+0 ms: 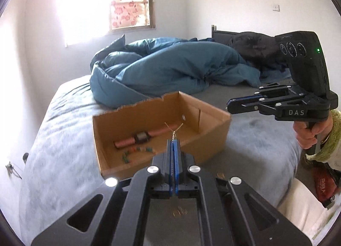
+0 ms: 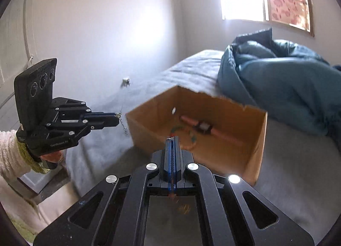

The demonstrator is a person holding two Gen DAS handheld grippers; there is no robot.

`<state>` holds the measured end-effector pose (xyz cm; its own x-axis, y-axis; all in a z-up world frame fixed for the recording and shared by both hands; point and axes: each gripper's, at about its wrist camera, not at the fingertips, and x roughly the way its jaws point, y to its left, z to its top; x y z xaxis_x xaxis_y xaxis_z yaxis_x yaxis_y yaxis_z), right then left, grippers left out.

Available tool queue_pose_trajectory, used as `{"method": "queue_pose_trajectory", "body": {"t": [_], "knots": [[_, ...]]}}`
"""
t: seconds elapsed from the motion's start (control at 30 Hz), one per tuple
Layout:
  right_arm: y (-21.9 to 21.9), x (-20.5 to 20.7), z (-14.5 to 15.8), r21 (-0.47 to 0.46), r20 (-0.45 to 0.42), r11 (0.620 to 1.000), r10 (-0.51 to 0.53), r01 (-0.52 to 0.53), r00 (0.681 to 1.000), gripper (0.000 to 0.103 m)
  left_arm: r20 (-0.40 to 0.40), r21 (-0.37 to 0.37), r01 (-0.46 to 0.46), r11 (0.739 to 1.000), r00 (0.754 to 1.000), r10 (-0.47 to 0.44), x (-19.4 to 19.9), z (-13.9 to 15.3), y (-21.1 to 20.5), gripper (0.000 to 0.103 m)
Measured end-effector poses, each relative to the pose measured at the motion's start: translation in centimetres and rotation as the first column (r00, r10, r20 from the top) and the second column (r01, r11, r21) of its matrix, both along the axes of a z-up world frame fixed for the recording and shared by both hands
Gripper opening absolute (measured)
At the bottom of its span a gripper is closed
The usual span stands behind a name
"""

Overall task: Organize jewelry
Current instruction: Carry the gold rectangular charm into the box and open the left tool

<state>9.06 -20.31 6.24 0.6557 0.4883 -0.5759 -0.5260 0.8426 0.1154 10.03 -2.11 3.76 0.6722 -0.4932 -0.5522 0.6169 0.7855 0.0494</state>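
A pink-strapped watch (image 1: 136,138) already lies in the open cardboard box (image 1: 204,145) — a thin gold chain (image 2: 123,125) is pinched in the clenched left gripper (image 1: 173,140), something small and unclear in the clenched right gripper (image 2: 172,139) — both as yet unplaced.

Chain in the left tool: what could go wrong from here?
1. The thin chain is pinched only at the very tip of the left tool. It hangs outside the box, so if it slips it would likely land on the bed.
2. Its loose end dangles close to the box wall and may snag there.
3. Dropped carelessly, it may tangle with the beads.
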Motion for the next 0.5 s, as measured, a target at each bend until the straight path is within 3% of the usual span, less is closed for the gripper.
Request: {"method": "queue_pose_trajectory", "body": {"t": [0.1, 0.27, 0.5], "knots": [[-0.2, 2.5, 0.1, -0.022, -0.004, 1.000, 0.004, -0.004, 1.000, 0.000, -0.021, -0.001, 0.002, 1.000, 1.000, -0.002, 2.8, 0.2, -0.8, 0.001], [-0.6, 7.5, -1.8, -0.042, -0.080, 0.999, -0.003, 0.000, 0.997, 0.000, -0.139, -0.024, -0.008, 1.000, 0.990, 0.005, 9.0, -1.1, -2.7, 0.001], [-1.0, 12.5, -5.3, -0.103, -0.194, 0.995, -0.020, 0.000, 0.981, 0.000, -0.261, 0.019, -0.032, 0.999, 0.965, 0.036, 15.4, -4.1, -6.0, 0.001]]}}
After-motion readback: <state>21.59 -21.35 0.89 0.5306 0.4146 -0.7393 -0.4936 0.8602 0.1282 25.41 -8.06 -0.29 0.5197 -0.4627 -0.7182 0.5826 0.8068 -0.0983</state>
